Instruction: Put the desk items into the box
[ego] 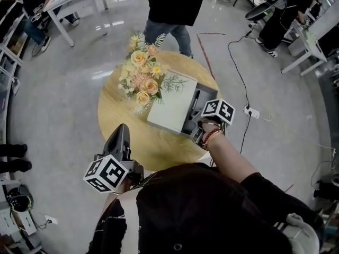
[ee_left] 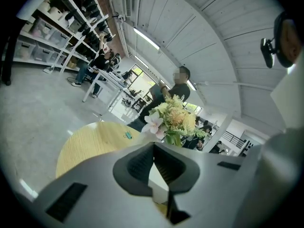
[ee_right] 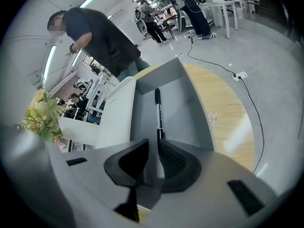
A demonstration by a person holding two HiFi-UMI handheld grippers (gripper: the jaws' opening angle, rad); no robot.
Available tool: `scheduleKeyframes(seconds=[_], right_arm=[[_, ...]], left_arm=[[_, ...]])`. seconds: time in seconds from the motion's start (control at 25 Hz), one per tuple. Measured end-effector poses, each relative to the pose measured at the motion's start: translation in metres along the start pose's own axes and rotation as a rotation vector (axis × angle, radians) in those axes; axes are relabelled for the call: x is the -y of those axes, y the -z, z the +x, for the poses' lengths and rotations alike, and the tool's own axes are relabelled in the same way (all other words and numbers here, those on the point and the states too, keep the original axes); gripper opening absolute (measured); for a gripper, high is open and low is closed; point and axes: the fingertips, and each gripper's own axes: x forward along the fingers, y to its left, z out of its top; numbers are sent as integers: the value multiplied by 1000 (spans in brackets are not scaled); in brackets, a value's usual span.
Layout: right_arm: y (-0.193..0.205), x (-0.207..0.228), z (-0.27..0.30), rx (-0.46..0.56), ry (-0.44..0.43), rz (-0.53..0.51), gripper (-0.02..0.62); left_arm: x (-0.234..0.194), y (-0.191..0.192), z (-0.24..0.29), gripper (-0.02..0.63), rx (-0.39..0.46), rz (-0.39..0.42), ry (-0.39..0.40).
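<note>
An open grey box (ego: 192, 121) with its white lid (ego: 170, 107) folded back lies on the round wooden table (ego: 127, 115). A black pen (ee_right: 157, 110) lies lengthwise on the box floor (ee_right: 185, 108). My right gripper (ee_right: 153, 144) points down into the box at its near end (ego: 197, 134), and its jaws are shut on the pen's near end. My left gripper (ego: 123, 127) hovers over the table's front edge, to the left of the box and apart from it. Its jaws (ee_left: 154, 145) are shut with nothing between them.
A bouquet of yellow and pink flowers (ego: 142, 75) stands right behind the lid. A small teal item (ee_left: 128, 135) lies on the table's far part. A person (ego: 172, 9) stands at the far side of the table. A power strip with its cable (ego: 250, 111) lies on the floor to the right.
</note>
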Motion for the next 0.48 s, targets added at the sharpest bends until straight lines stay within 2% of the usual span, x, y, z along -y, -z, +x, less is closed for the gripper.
scheduleKeyframes(seconds=[0.28,0.48], right_arm=[[-1,-14,-26,70,-77,11,77],[3,-32,-51,128,-168,17,77]], left_arm=[[10,2,-9,11,-11,22,37],[18,7,-16,11,-29,44,68]])
